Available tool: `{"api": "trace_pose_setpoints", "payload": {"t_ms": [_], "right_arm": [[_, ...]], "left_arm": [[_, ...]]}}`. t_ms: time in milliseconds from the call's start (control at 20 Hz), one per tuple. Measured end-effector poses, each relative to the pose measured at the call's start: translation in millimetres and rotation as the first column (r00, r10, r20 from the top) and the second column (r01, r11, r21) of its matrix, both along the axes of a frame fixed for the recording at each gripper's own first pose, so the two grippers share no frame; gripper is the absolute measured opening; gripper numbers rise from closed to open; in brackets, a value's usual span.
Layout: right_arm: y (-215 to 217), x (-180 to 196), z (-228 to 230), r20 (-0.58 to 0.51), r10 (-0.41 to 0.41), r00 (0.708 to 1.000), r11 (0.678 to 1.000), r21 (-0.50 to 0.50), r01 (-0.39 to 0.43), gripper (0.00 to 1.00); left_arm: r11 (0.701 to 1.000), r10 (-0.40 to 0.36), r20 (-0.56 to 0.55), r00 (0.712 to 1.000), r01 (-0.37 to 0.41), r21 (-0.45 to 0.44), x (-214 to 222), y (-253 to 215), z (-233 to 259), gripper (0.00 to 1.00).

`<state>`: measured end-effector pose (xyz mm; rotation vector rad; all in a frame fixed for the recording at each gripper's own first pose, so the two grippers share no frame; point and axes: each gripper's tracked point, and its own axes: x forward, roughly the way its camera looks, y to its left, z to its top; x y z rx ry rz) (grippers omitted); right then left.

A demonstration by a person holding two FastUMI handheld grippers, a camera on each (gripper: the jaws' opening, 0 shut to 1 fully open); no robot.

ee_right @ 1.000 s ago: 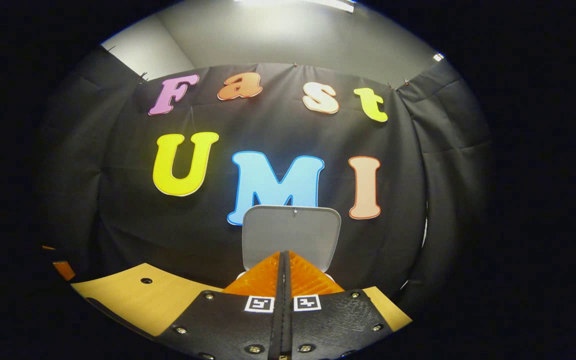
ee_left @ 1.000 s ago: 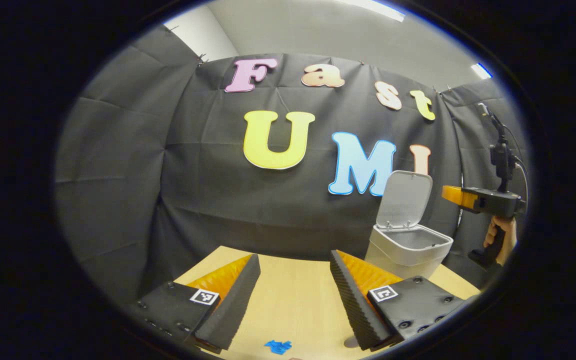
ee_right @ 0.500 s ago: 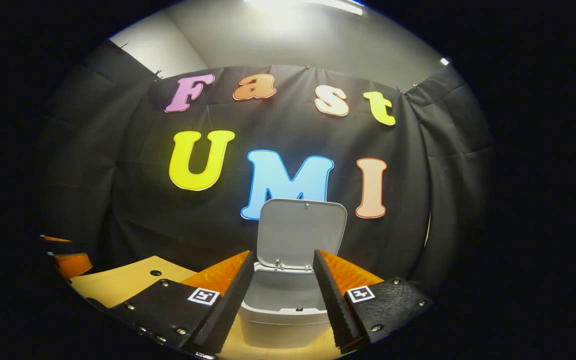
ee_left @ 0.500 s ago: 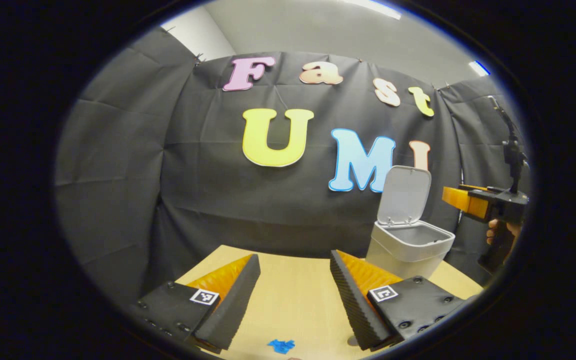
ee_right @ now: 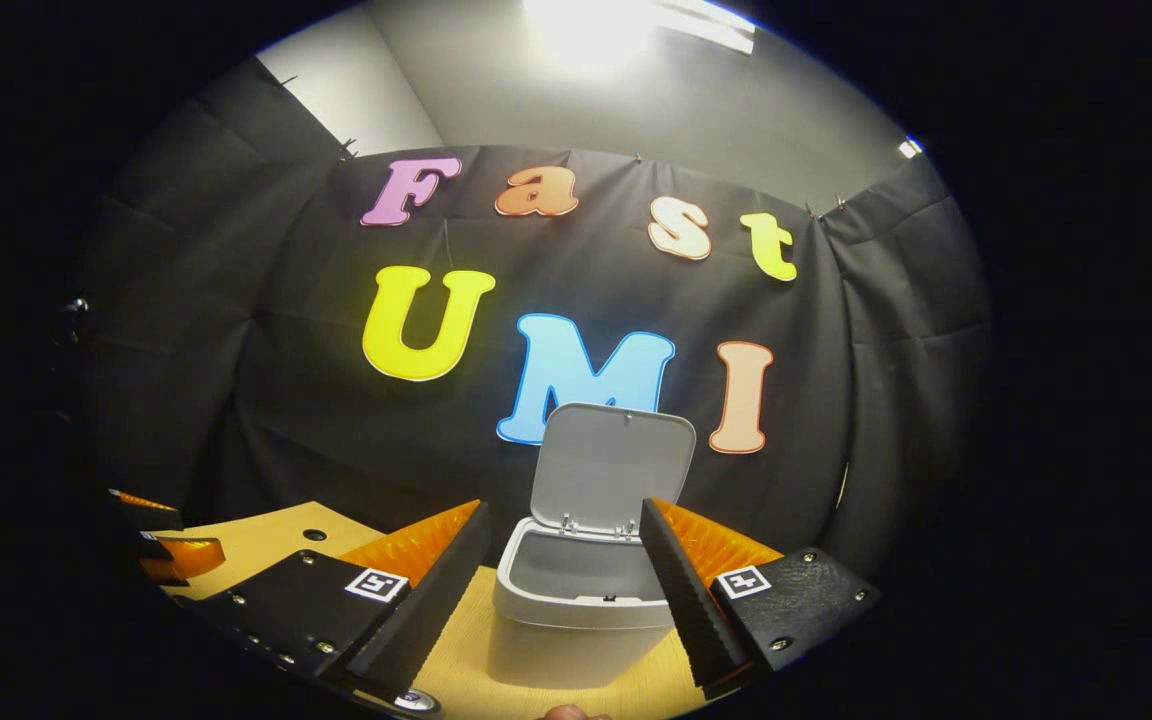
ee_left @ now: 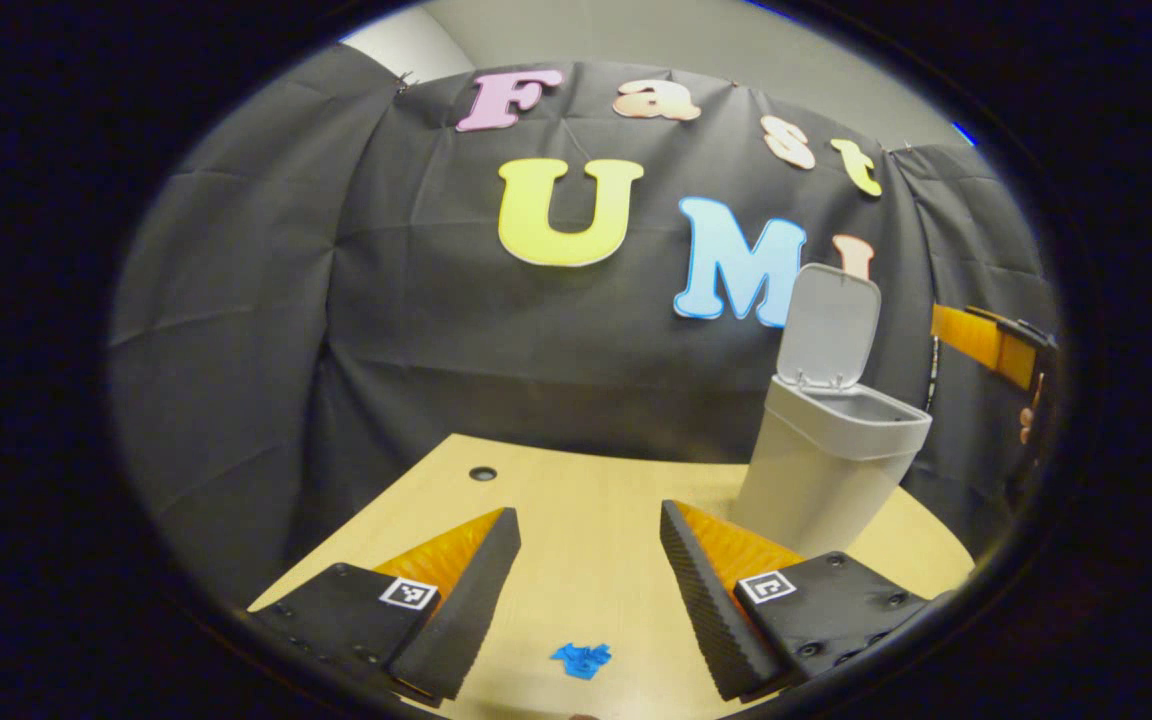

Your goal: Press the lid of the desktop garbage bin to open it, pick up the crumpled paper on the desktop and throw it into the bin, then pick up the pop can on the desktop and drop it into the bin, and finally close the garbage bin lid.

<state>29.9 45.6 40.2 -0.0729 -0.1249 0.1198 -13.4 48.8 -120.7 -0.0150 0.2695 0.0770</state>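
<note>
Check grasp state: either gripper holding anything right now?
Nothing held. Left gripper is open above the table; right gripper is open in front of the bin, whose lid stands up.

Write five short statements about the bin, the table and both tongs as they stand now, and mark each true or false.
1. The bin's lid stands raised above the open bin. True.
2. The right tongs are shut with the fingers pressed together. False: they stand open, with the bin showing between them.
3. The left tongs are open and hold nothing. True.
4. A pop can stands on the table between the left tongs' fingers. False: a small blue scrap lies there on the wooden table.
5. The bin lies tipped on its side. False: it stands upright on the table.
</note>
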Motion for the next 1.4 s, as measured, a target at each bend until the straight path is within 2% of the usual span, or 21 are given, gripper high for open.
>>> {"api": "trace_pose_setpoints", "payload": {"t_ms": [50, 150, 200, 350, 400, 450, 600, 800, 850, 900, 1000, 1100, 1150, 1350, 1400], "right_arm": [[2, -3, -3, -0.007, 0.003, 1.0, 1.0, -0.003, -0.003, 0.97], [5, -9, -12, -0.03, 0.004, 1.0, 1.0, -0.008, -0.004, 0.96], [6, -11, -15, -0.04, 0.003, 0.999, 1.0, -0.008, -0.003, 0.96], [7, -19, -26, -0.069, -0.006, 0.998, 1.0, -0.001, 0.006, 0.96], [8, -22, -30, -0.084, -0.01, 0.996, 1.0, 0.0, 0.01, 0.96], [7, -25, -35, -0.099, -0.017, 0.995, 1.0, 0.002, 0.017, 0.96], [6, -37, -46, -0.143, -0.053, 0.988, 0.998, 0.013, 0.055, 1.0], [1, -54, -61, -0.2, -0.114, 0.973, 0.992, 0.025, 0.121, 0.96], [0, -59, -63, -0.207, -0.126, 0.97, 0.99, 0.033, 0.136, 1.0], [-2, -63, -65, -0.213, -0.135, 0.968, 0.988, 0.042, 0.147, 0.96], [-8, -68, -68, -0.229, -0.146, 0.962, 0.985, 0.059, 0.164, 0.96], [-17, -70, -71, -0.245, -0.152, 0.957, 0.981, 0.08, 0.176, 0.96], [-22, -70, -72, -0.25, -0.151, 0.956, 0.979, 0.095, 0.18, 0.97], [-47, -69, -75, -0.261, -0.158, 0.952, 0.974, 0.12, 0.194, 0.97], [-55, -70, -76, -0.259, -0.171, 0.951, 0.972, 0.113, 0.206, 0.96]], "left_arm": [[1.0, -0.002, -0.027, 1.0, 0.002, -0.002, -2, 3, -13, 1.0], [1.0, -0.007, -0.081, 0.997, 0.006, -0.018, -8, 7, -37, 1.0], [1.0, -0.011, -0.106, 0.994, 0.008, -0.027, -10, 8, -49, 0.94], [0.999, -0.022, -0.196, 0.98, 0.014, -0.043, -17, 12, -86, 1.0], [0.998, -0.031, -0.226, 0.974, 0.019, -0.052, -20, 13, -98, 1.0], [0.998, -0.042, -0.254, 0.966, 0.028, -0.058, -22, 12, -112, 0.94], [0.995, -0.092, -0.326, 0.941, 0.079, -0.055, -23, 10, -146, 0.94], [0.987, -0.158, -0.405, 0.901, 0.148, -0.057, -24, 5, -179, 0.94], [0.985, -0.171, -0.42, 0.891, 0.161, -0.061, -23, 4, -189, 0.94], [0.984, -0.176, -0.437, 0.882, 0.167, -0.058, -22, 5, -196, 0.94], [0.983, -0.178, -0.47, 0.865, 0.174, -0.053, -21, 6, -213, 0.97], [0.984, -0.176, -0.491, 0.853, 0.17, -0.057, -18, 6, -225, 0.94], [0.985, -0.171, -0.501, 0.849, 0.164, -0.059, -19, 6, -231, 0.97], [0.99, -0.139, -0.532, 0.835, 0.131, -0.053, -16, 6, -253, 0.93], [0.992, -0.121, -0.529, 0.84, 0.128, -0.024, -15, 9, -254, 0.86]]}}
